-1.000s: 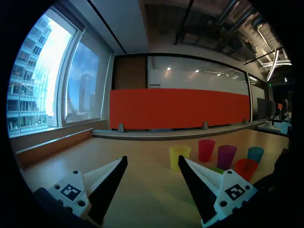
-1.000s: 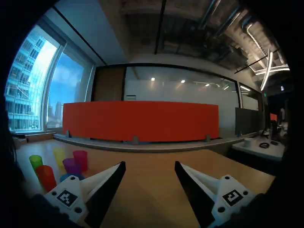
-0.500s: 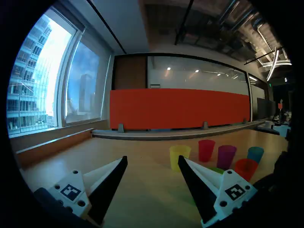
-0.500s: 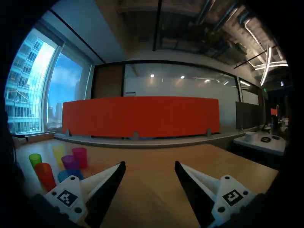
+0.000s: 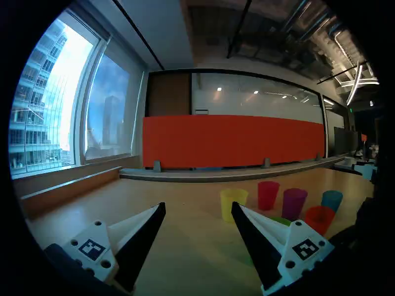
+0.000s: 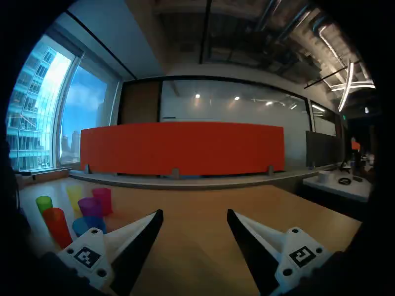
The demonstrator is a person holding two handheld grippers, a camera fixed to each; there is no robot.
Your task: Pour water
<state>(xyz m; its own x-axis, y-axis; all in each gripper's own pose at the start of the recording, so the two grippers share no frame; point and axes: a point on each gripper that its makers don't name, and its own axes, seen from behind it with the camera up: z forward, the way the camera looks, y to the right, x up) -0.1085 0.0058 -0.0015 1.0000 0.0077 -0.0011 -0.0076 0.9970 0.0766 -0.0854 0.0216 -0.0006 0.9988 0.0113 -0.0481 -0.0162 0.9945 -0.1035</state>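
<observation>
A cluster of plastic cups stands on the wooden table [image 5: 192, 246]. In the left gripper view they sit ahead to the right: yellow cup [image 5: 233, 203], pink cup [image 5: 268, 195], purple cup [image 5: 294, 203], blue cup [image 5: 331, 200], orange cup [image 5: 319, 218]; a green cup's rim [image 5: 281, 221] peeks past my right finger. My left gripper [image 5: 197, 213] is open and empty, short of the yellow cup. In the right gripper view the cups lie at the left: green cup [image 6: 44, 203], orange cup [image 6: 58, 226], purple cup [image 6: 91, 206], pink cup [image 6: 103, 200]. My right gripper [image 6: 194, 219] is open over bare table.
A long orange divider panel [image 5: 232, 141] runs across the far edge of the table. Tall windows [image 5: 54, 113] fill the left wall, with a wooden ledge below. A second desk [image 6: 340, 187] with small items stands at the right in the right gripper view.
The right gripper view has risen or tilted slightly, so the cups and divider sit a little higher in it. The left gripper view is unchanged.
</observation>
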